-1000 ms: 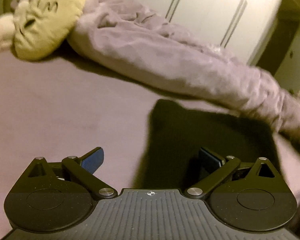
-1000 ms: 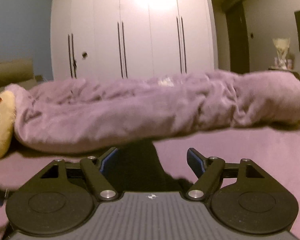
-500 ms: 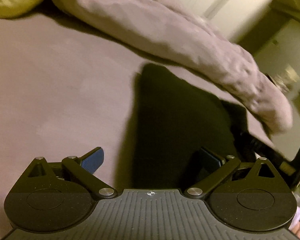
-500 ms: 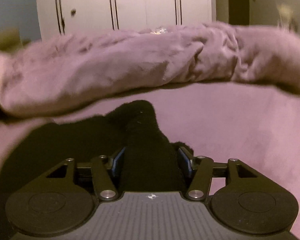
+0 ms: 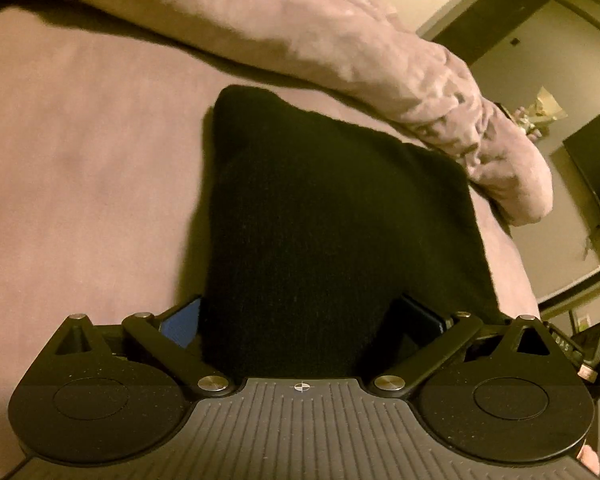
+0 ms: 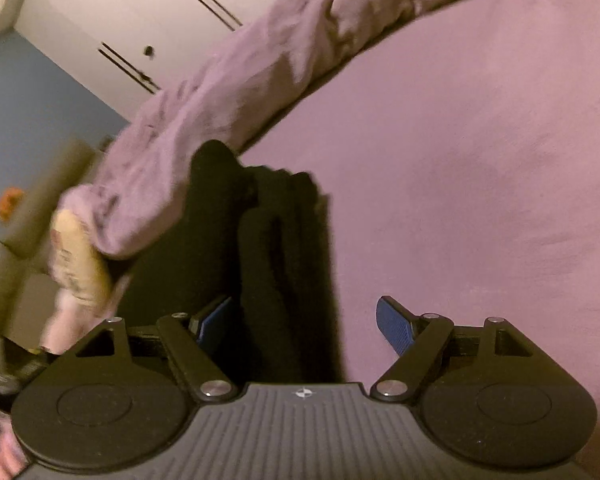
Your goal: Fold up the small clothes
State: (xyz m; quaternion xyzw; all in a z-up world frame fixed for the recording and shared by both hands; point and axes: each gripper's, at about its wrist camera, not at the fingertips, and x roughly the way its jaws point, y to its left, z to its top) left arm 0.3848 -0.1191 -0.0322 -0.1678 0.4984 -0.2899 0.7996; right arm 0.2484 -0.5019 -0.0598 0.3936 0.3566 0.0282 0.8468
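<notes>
The black knitted garment [image 5: 324, 216] is lying flat on the mauve bed sheet [image 5: 80, 152], just in front of the bunched mauve duvet [image 5: 320, 36] that runs along the far side of the bed. In the right wrist view the garment [image 6: 268, 264] is showing a raised lengthwise ridge, so one flap appears to be already laid over the body.

Change in the last second: the right gripper [image 6: 304, 324] was closed on that ridge half a second ago, and its jaws have just been opening. The blue pads are now standing wide apart. The left pad is sitting beside the cloth and the right pad is clear over bare sheet, so nothing is being gripped. The view has also rolled sharply, with the duvet now running diagonally across it.

The left gripper [image 5: 300, 320] is now sitting closer over the garment than a second ago. Its jaws are standing wide, with the near edge of the cloth between them. Whether the pads are pressing on the cloth cannot be told, as black fabric is hiding the contact.

Judgement: one fold has been released and is holding its shape. The next grasp is likely to be at the near edge.
</notes>
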